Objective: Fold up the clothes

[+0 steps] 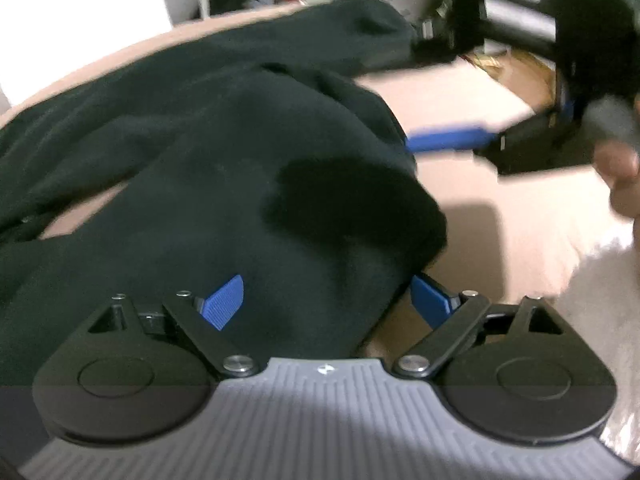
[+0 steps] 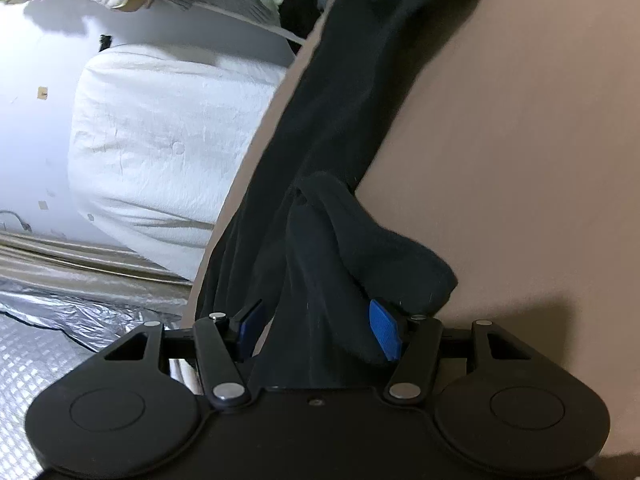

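- Fingers, left gripper [image 1: 328, 304]: spread wide, nothing pinched; the blue pads are seen apart over the near part of the black garment [image 1: 224, 184], one above the cloth, the other just past its right edge.
- Fingers, right gripper [image 2: 318, 330]: partly open with a bunched end of the black garment [image 2: 332, 184] lying between them; the cloth rests against the right pad [image 2: 385, 330], while whether the left pad touches it cannot be told, so a firm grip cannot be confirmed.
- Black garment: laid across the pale bench [image 1: 472, 236], thick and fleecy, rumpled, with a long strip running away along the bench edge in the right wrist view.
- Right gripper, as seen from the left wrist: one blue finger [image 1: 448, 139] is shown at the garment's far right edge.
- Step in hand, judged: an edge is being taken up for a fold. It is best done by closing fully on a single layer near a corner, both ends lifted evenly, and the cloth kept taut so no crease is trapped.
- White bedding [image 2: 160, 140]: seen beyond the bench edge, well apart.
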